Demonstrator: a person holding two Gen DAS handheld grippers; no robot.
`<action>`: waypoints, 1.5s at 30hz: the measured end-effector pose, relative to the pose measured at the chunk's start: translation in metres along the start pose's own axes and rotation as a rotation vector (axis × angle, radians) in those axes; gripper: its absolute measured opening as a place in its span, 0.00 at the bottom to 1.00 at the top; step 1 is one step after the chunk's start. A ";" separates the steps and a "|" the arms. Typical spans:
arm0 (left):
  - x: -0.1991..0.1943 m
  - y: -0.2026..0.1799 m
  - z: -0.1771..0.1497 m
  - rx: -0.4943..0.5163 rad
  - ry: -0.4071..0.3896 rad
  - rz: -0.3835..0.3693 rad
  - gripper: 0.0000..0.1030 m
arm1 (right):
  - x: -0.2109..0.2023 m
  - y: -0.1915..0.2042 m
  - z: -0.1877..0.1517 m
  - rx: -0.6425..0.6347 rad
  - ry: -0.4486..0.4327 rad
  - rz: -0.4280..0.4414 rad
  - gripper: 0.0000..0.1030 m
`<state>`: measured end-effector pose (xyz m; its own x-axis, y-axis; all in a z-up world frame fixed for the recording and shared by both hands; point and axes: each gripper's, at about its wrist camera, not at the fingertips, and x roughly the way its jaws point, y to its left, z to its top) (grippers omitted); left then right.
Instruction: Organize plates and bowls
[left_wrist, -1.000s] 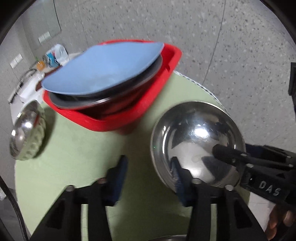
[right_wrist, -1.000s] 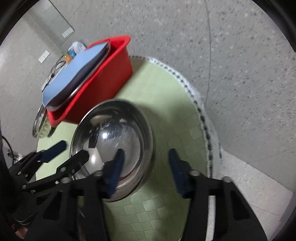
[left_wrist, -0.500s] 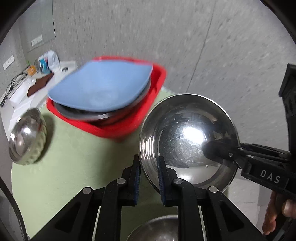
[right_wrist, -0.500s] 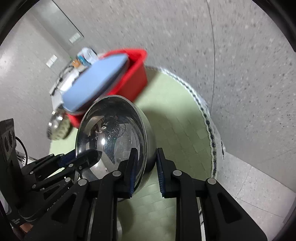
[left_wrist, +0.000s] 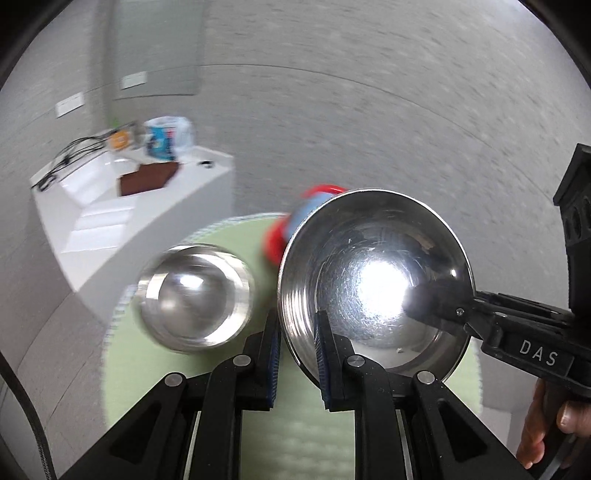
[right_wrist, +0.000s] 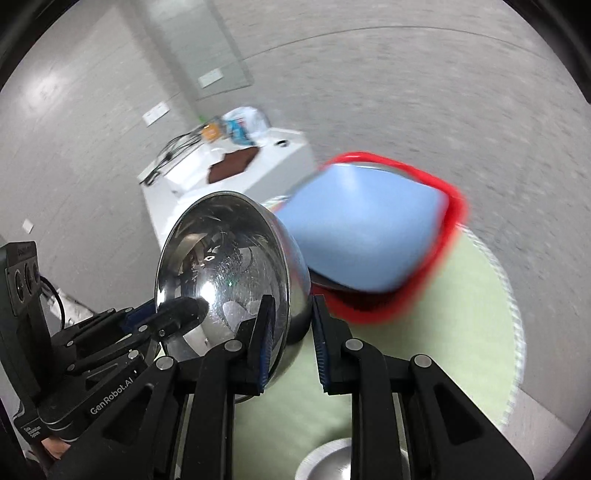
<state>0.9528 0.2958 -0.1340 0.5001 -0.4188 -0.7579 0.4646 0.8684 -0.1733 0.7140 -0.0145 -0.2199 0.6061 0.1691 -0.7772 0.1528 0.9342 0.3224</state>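
Both hand-held grippers are clamping one steel bowl (left_wrist: 373, 280) off the counter (left_wrist: 303, 443): the left hand-held gripper (left_wrist: 295, 354) is nearly closed on the rim at 7 o'clock of the bowl in its own view, while the right hand-held gripper (right_wrist: 289, 332) is pinching the opposite wall, so the bowl's mouth is tilting twd the left cam. Red bin (right_wrist: 448, 236) w/ blue plate (right_wrist: 365, 236) is lying at 1 o'clock of the right hand-held gripper, nearer that hand; 2nd steel bowl (left_wrist: 195, 299) is sitting at 10 o'clock of the left one. Counter is round w/ green mat; bkgd is showing grey speckled floor and a white cabinet (left_wrist: 122, 218), all motion-blurred.

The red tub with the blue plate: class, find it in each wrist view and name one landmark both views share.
Left wrist: red tub at centre, mostly hidden behind the held steel bowl.
Right wrist: right of centre, beyond the bowl.
Shared landmark: white counter.
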 end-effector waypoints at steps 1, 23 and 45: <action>-0.001 0.017 0.002 -0.013 0.005 0.011 0.13 | 0.014 0.014 0.005 -0.010 0.013 0.017 0.19; 0.134 0.111 0.040 -0.081 0.182 0.099 0.13 | 0.188 0.080 0.028 -0.048 0.208 -0.029 0.19; 0.142 0.113 0.032 -0.047 0.168 0.091 0.14 | 0.185 0.099 0.026 -0.119 0.221 -0.170 0.24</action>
<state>1.1000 0.3263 -0.2412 0.4075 -0.2910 -0.8656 0.3862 0.9139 -0.1254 0.8618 0.1015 -0.3174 0.3931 0.0591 -0.9176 0.1375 0.9829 0.1222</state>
